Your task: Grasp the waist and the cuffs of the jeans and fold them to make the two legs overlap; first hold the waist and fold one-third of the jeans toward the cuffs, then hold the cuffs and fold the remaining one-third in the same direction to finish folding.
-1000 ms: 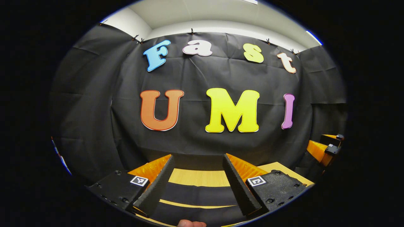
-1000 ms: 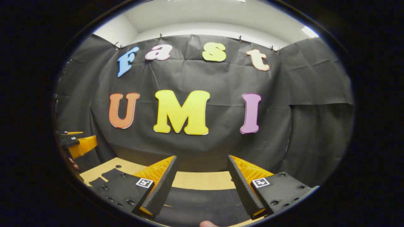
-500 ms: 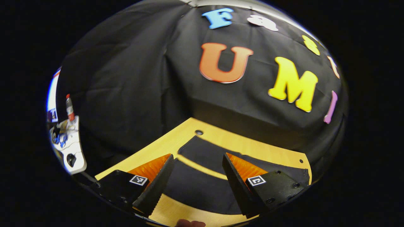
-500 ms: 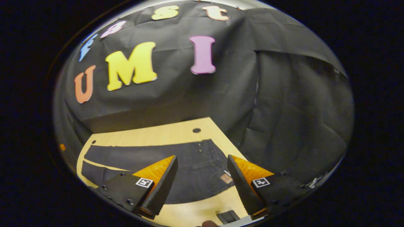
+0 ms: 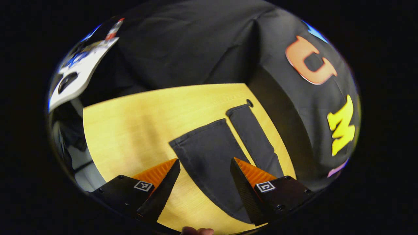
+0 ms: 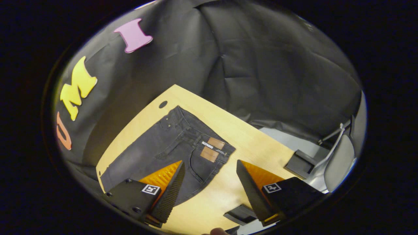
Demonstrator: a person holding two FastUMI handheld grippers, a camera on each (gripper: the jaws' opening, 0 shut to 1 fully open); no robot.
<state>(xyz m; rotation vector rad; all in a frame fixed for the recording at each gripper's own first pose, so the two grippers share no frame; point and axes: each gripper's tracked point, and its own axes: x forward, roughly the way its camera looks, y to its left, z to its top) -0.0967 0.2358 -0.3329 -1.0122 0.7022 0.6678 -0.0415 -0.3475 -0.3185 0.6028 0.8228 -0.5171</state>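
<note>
Left gripper view was looking down at the wooden table [image 5: 137,120], and the left gripper [image 5: 205,181] had its fingers spread wide apart with nothing between them, just hanging above the surface. The jeans [image 5: 212,153] were lying flat there, dark grey, legs end toward this side. Both legs were spread apart in a narrow V, the nearer cuff [image 5: 196,132] sitting right ahead of the gap between the fingers and the farther cuff [image 5: 237,109] up next to a small round hole [image 5: 249,103] in the tabletop. A bit of a fingertip poked in at the bottom edge.

Right gripper view was over the other end. The right gripper [image 6: 210,182] was also wide open and holding nothing, up above the table [image 6: 248,143] rather than touching the cloth. The waist [image 6: 209,137] of the jeans [image 6: 156,150] was ahead of its fingers, with tan patches [image 6: 212,148] on the waistband near the corner. A dark flat block [image 6: 298,163] sat by the table edge, another small one [image 6: 240,215] near the right finger, and a grey chair [image 6: 339,160] stood beyond the table.
</note>
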